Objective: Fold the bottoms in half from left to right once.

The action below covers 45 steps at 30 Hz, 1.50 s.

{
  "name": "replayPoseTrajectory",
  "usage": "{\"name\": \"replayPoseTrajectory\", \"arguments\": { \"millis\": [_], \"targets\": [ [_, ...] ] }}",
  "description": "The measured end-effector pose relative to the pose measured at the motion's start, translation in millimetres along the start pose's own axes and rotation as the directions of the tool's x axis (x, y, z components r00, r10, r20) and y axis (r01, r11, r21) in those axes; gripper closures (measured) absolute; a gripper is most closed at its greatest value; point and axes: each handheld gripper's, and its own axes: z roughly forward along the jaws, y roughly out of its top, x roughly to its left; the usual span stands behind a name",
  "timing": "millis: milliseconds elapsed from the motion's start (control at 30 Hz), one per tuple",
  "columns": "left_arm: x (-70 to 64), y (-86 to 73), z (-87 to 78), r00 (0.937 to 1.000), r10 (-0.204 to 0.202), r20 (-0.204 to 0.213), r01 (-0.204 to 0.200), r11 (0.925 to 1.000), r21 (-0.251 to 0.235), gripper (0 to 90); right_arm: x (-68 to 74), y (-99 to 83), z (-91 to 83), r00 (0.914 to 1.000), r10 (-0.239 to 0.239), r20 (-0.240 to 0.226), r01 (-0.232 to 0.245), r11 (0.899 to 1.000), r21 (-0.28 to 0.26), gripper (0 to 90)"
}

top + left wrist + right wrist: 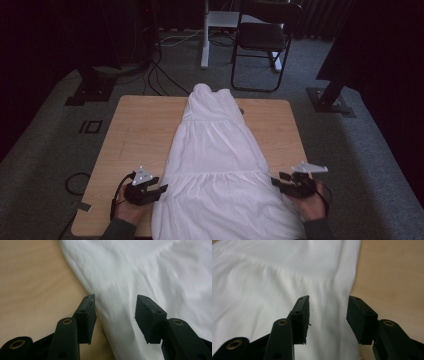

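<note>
Both my grippers, L (161, 189) & R (275, 181), gape open astride the dress (215, 165) hem edges; shallow bite = fabric slips.

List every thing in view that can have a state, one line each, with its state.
white dress: spread flat lengthwise on the table, bodice at the far end, hem over the near edge.
left gripper: open, jaws straddling the dress's left edge.
right gripper: open, jaws straddling the dress's right edge.
wooden table: bears the dress.
folding chair: unfolded, unoccupied, beyond the table.
</note>
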Motion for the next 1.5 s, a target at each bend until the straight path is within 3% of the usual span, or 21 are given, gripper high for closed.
{"name": "replayPoseTrajectory", "arguments": {
  "millis": [133, 233, 300, 333, 367, 400, 433, 533, 600, 633, 733, 833, 867, 1000, 1100, 1233, 1267, 1333, 1400, 1467, 1500],
  "targets": [
    [4.9, 11.6, 14.2, 1.0, 0.001, 0.0, -0.001, 0.9999, 0.011, 49.4, -7.8, 38.8, 50.3, 0.999, -0.039, -0.02, 0.04, 0.998, 0.039, 50.4],
    [6.8, 14.2, 24.0, 0.9998, -0.017, 0.009, 0.017, 0.9997, 0.015, 48.1, -8.0, 51.8, 83.2, 0.9978, -0.043, -0.05, 0.046, 0.997, 0.067, 49.7],
    [5.7, 15.0, 28.3, 0.9999, -0.014, 0.006, 0.014, 0.9997, 0.022, 47.4, -7.5, 54.8, 101.1, 0.9981, -0.042, -0.045, 0.046, 0.993, 0.108, 50.3],
    [4.9, 15.3, 29.7, 0.9999, -0.014, 0.004, 0.014, 0.9996, 0.024, 47.0, -6.8, 55.3, 108.1, 0.9985, -0.043, -0.032, 0.047, 0.99, 0.131, 56.2],
    [4.1, 15.6, 30.7, 0.9999, -0.012, 0.005, 0.012, 0.9996, 0.024, 46.4, -6.5, 55.6, 113.2, 0.9983, -0.052, -0.028, 0.055, 0.985, 0.161, 70.3],
    [3.5, 15.8, 31.0, 1.0, -0.007, 0.005, 0.007, 0.9997, 0.025, 45.8, -5.7, 56.1, 115.4, 0.9973, -0.068, -0.029, 0.072, 0.98, 0.183, 83.4],
    [2.9, 15.9, 31.3, 1.0, -0.004, 0.007, 0.003, 0.9997, 0.025, 45.7, -3.3, 57.9, 112.6, 0.9958, -0.089, -0.02, 0.091, 0.981, 0.17, 88.6],
    [0.9, 15.2, 34.2, 0.9999, 0.005, 0.016, -0.006, 0.9992, 0.038, 45.1, 5.5, 71.0, 82.5, 0.991, -0.129, 0.037, 0.127, 0.991, 0.045, 89.4],
    [-2.0, 14.0, 37.8, 0.9996, 0.012, 0.026, -0.014, 0.9983, 0.057, 45.1, 8.1, 79.4, 59.2, 0.9863, -0.132, 0.098, 0.136, 0.99, -0.031, 89.4],
    [-3.9, 12.8, 40.0, 0.9993, 0.017, 0.033, -0.019, 0.9979, 0.062, 45.1, 7.6, 81.0, 53.3, 0.9835, -0.133, 0.123, 0.139, 0.99, -0.04, 89.3],
    [-8.5, 10.7, 43.5, 0.9984, 0.034, 0.045, -0.037, 0.9967, 0.072, 43.6, -2.9, 72.9, 68.3, 0.9645, -0.167, 0.205, 0.157, 0.986, 0.064, 89.1],
    [-7.9, 14.9, 40.4, 0.9988, 0.028, 0.04, -0.03, 0.9984, 0.049, 43.6, -19.9, 55.1, 96.0, 0.9711, -0.12, 0.206, 0.09, 0.985, 0.149, 89.2],
    [-7.9, 14.9, 40.4, 0.9988, 0.028, 0.04, -0.03, 0.9984, 0.049, 43.6, -19.9, 55.1, 96.0, 0.9711, -0.12, 0.206, 0.09, 0.985, 0.149, 89.2],
    [2.9, 42.6, 49.4, 1.0, 0.005, -0.003, -0.005, 0.9999, 0.016, 40.9, -21.8, 47.7, 106.6, 0.9727, -0.099, 0.21, 0.064, 0.984, 0.164, 89.0],
    [12.4, 66.5, 74.7, 0.9976, -0.007, -0.069, 0.009, 0.9997, 0.023, 37.1, -24.0, 47.8, 106.3, 0.9765, -0.083, 0.199, 0.05, 0.985, 0.163, 88.6],
    [24.1, 82.4, 104.4, 0.9922, -0.043, -0.117, 0.051, 0.9967, 0.064, 35.4, -28.4, 46.4, 105.5, 0.9829, -0.047, 0.178, 0.022, 0.99, 0.143, 88.2],
    [25.1, 83.4, 109.6, 0.9928, -0.043, -0.112, 0.052, 0.9952, 0.083, 37.0, -28.6, 46.1, 105.4, 0.9834, -0.044, 0.176, 0.019, 0.99, 0.14, 88.2],
    [24.3, 82.1, 112.7, 0.9943, -0.007, -0.107, 0.018, 0.9947, 0.102, 51.6, -29.1, 45.4, 105.1, 0.984, -0.044, 0.173, 0.02, 0.99, 0.136, 88.2],
    [23.1, 80.0, 109.1, 0.999, 0.009, -0.044, -0.004, 0.9944, 0.106, 81.0, -29.8, 43.9, 104.1, 0.9853, -0.04, 0.166, 0.019, 0.991, 0.13, 88.6],
    [18.7, 76.7, 104.3, 0.9978, 0.049, -0.045, -0.044, 0.9919, 0.119, 85.6, -28.8, 40.5, 100.5, 0.9882, -0.035, 0.149, 0.015, 0.991, 0.132, 88.9],
    [16.3, 73.0, 101.1, 0.9981, 0.046, -0.04, -0.042, 0.9927, 0.113, 85.7, -26.6, 37.3, 97.6, 0.9885, -0.038, 0.146, 0.019, 0.991, 0.131, 88.9]
  ]
}}
